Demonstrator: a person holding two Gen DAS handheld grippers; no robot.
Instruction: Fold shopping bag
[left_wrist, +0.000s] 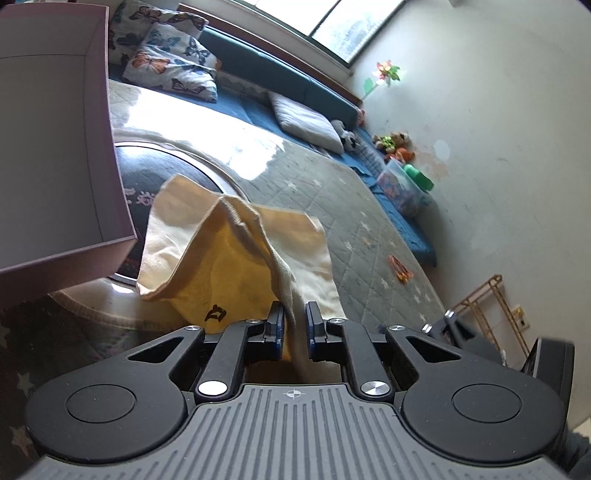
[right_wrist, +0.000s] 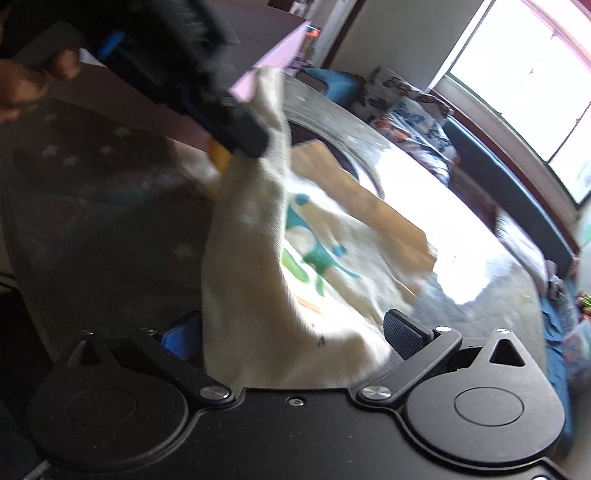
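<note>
Two grippers are working one cream shopping bag (left_wrist: 236, 254) above a quilted mat (left_wrist: 354, 206). Seen from the left wrist, the left gripper (left_wrist: 295, 325) is pinching a fold of the bag's cloth between nearly closed jaws, the bag hanging far of its fingers, yellow lining and a black mark showing. One open pink box (left_wrist: 55, 147) is sitting at near left, its visible inside bare. Two butterfly cushions (left_wrist: 166, 55) are lying far left; a clear tub (left_wrist: 402, 184) of small colourful items is standing far right. Seen from the blurred right wrist, the right gripper (right_wrist: 295, 332) is standing wide, bag cloth bunched between its fingers; whether they are pressing it cannot be told.
</note>
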